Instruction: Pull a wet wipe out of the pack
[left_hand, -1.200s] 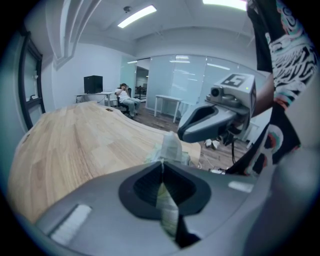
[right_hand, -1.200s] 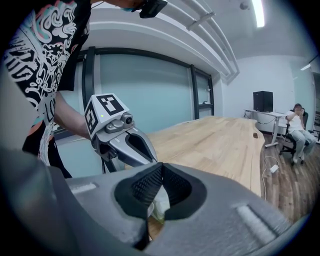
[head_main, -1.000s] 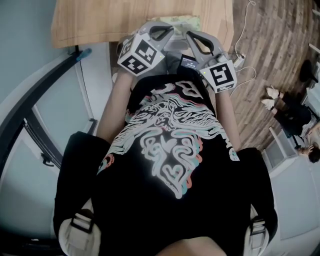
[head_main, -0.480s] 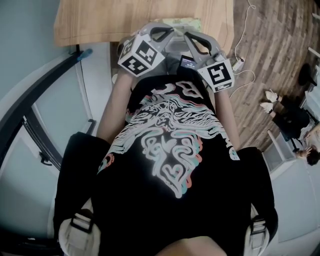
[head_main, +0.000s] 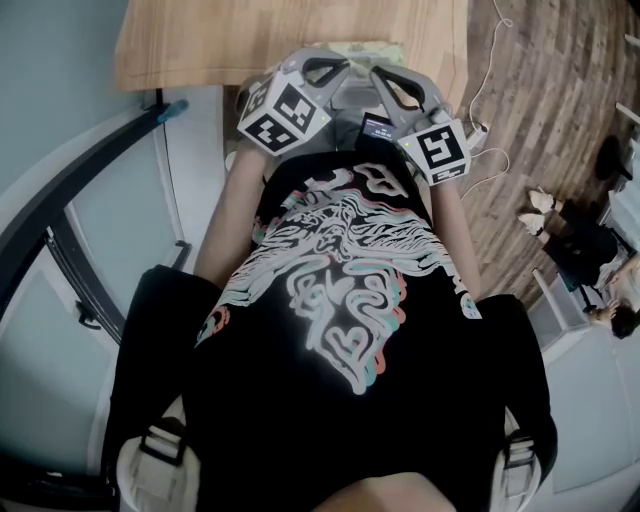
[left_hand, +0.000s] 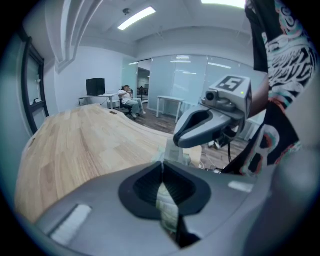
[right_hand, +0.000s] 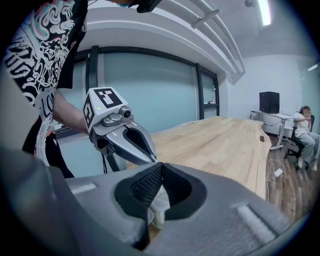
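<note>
In the head view the pale green wipe pack (head_main: 368, 47) lies at the near edge of the wooden table (head_main: 210, 40), mostly hidden behind both grippers. My left gripper (head_main: 312, 62) and right gripper (head_main: 385, 82) are held close together just in front of it. The left gripper (left_hand: 161, 163) has its tips together, and a strip of the greenish pack (left_hand: 168, 207) shows through the hollow behind them. The right gripper (right_hand: 161, 164) is also shut at the tips. A whitish crumpled piece (right_hand: 159, 204) shows in its hollow; I cannot tell if it is pinched.
The tabletop (left_hand: 75, 145) stretches away beyond the pack. A white cable and plug (head_main: 480, 125) lie on the wood floor to the right. Desks and seated people (right_hand: 302, 135) are far off in the room. A glass wall (right_hand: 150, 95) stands behind the table.
</note>
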